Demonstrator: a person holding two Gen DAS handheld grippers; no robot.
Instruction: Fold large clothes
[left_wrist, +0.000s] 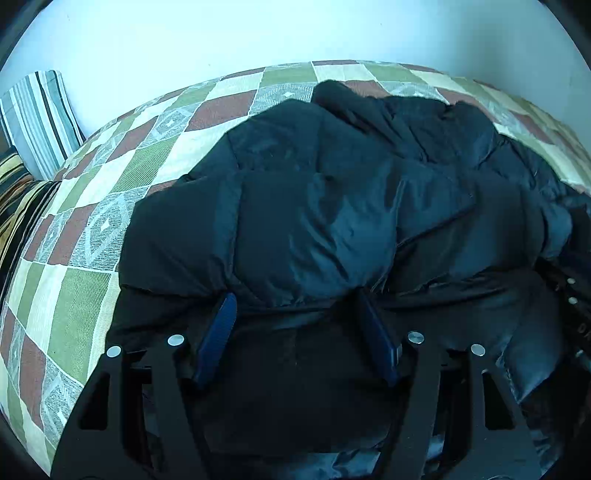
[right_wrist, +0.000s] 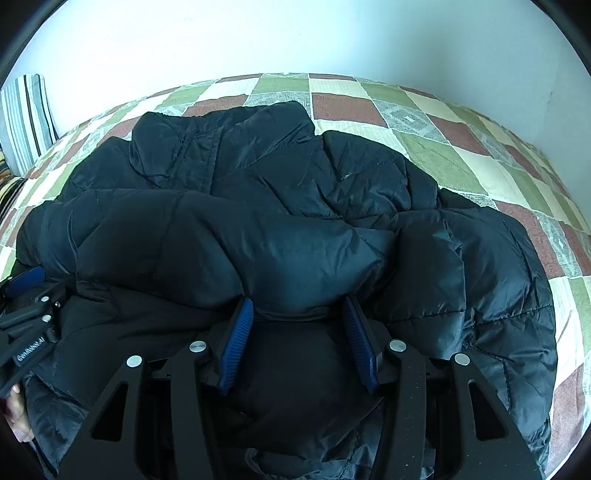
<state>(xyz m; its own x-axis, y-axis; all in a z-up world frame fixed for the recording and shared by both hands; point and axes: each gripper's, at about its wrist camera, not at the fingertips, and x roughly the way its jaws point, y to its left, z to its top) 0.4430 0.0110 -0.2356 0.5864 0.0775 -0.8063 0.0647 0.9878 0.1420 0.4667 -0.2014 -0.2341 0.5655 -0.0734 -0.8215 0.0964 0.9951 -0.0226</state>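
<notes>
A large dark puffer jacket (left_wrist: 332, 206) lies bunched on the bed; it also fills the right wrist view (right_wrist: 280, 221). My left gripper (left_wrist: 295, 299) has its blue-padded jaws wide apart, their tips pushed under a puffy fold at the jacket's near edge. My right gripper (right_wrist: 299, 306) is likewise open, its blue pads (right_wrist: 238, 347) straddling a bulging fold. The left gripper's blue tip (right_wrist: 27, 278) shows at the far left of the right wrist view.
The bed carries a checked green, brown and cream cover (left_wrist: 74, 266), also in the right wrist view (right_wrist: 461, 147). A striped pillow (left_wrist: 37, 118) leans on the white wall (left_wrist: 258, 33) at the back left.
</notes>
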